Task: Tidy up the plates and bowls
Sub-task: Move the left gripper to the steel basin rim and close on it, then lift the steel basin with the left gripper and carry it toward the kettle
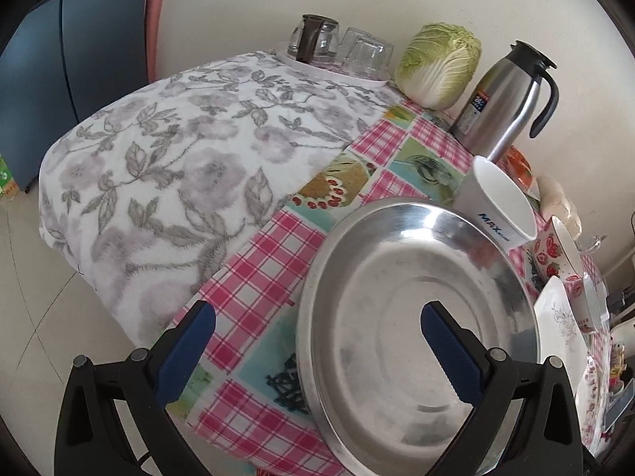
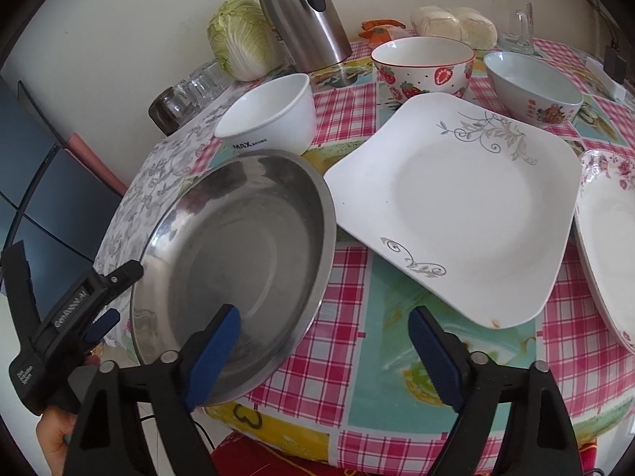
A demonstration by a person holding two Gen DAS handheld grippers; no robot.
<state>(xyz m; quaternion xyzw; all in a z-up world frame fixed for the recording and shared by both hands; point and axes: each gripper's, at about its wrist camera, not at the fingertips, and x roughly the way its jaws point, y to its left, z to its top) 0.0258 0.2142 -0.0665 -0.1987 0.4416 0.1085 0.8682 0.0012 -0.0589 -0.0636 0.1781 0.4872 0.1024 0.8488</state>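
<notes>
We see the steel pan [image 2: 238,246] at the surface's [image 2: 357,377] near left edge, the square plate [image 2: 456,218] just right of it, three bowls behind: plain bowl [image 2: 270,115], strawberry bowl [image 2: 422,65], third bowl [image 2: 532,87].

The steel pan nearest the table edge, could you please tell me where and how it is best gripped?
Grip the steel pan by its thin flat rim on the near side, at the table edge. It is too wide to span, and the white bowl and square plate crowd its far and right sides. One jaw inside, one outside.

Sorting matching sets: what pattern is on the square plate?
White square plate with grey scrolling vine sprigs; right wrist view.
</notes>
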